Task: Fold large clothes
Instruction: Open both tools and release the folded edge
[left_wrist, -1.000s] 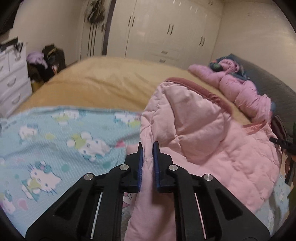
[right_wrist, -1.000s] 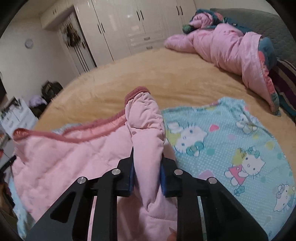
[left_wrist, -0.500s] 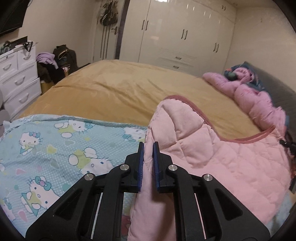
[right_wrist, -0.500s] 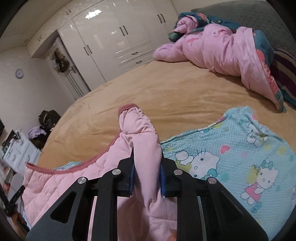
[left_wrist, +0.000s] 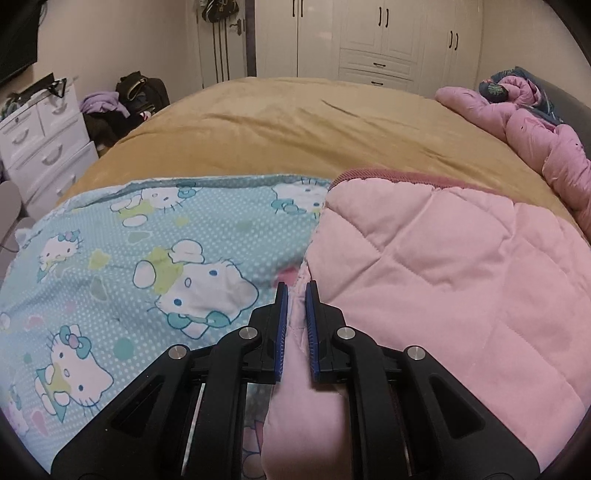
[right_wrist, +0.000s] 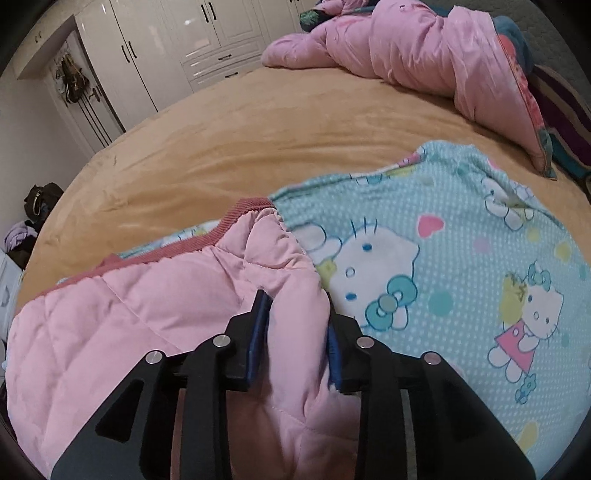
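Both tongs, left tongs (left_wrist: 294, 325) and right tongs (right_wrist: 295, 332), are pinching folds of the pink quilted jacket (left_wrist: 443, 280), which is lying over the cartoon-print sheet (right_wrist: 461, 236) on the bed (left_wrist: 295, 122)

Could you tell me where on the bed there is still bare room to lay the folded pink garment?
The tan bedspread lies bare between the Hello Kitty sheet and the wardrobe. The headboard side is crowded by the pink duvet; the near edge holds the pink quilted garment.
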